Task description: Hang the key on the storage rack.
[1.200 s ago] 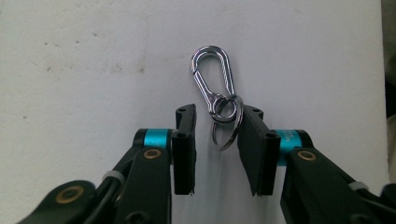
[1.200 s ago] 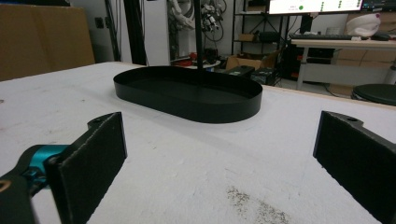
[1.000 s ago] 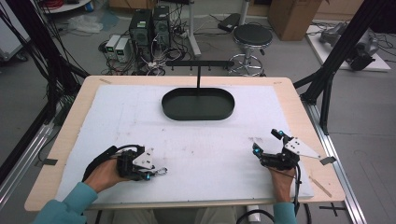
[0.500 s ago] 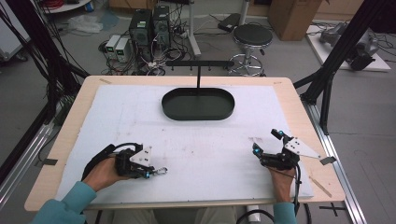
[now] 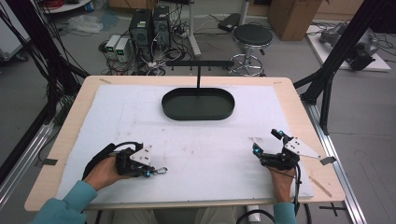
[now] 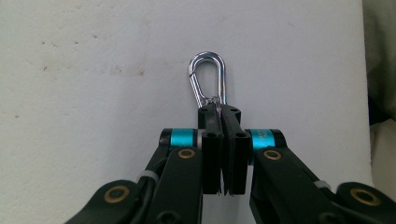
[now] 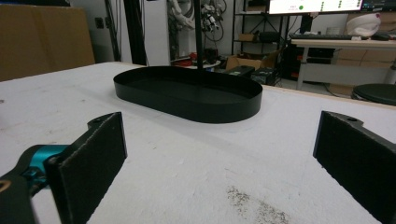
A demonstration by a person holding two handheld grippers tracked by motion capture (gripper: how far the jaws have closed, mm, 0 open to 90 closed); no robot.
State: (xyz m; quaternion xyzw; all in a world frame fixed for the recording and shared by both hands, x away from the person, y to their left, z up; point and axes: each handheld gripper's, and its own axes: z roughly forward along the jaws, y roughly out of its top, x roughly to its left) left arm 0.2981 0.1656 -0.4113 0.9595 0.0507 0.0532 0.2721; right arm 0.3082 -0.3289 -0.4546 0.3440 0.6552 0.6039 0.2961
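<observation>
A small silver snap hook (image 6: 208, 77) lies on the white table cover (image 5: 205, 149), its near end pinched between my left gripper's (image 6: 219, 109) pads. Those jaws have just been closing and now stand pressed together on the hook. In the high view the left gripper (image 5: 149, 172) rests near the front left, the hook (image 5: 161, 171) sticking out to its right. My right gripper (image 5: 266, 141) rests at the front right, open, and points toward the tray. Its pads (image 7: 100, 154) stand wide apart with nothing between them.
A black oval tray (image 5: 168, 109) sits at the back middle of the table, seen again ahead of the right gripper (image 7: 187, 100). A black T-shaped stand (image 5: 198, 77) rises behind it. A stool, computers and cables stand on the floor beyond the table.
The left gripper's jaws have drawn together on the snap hook. Both hands have stayed where they were.
</observation>
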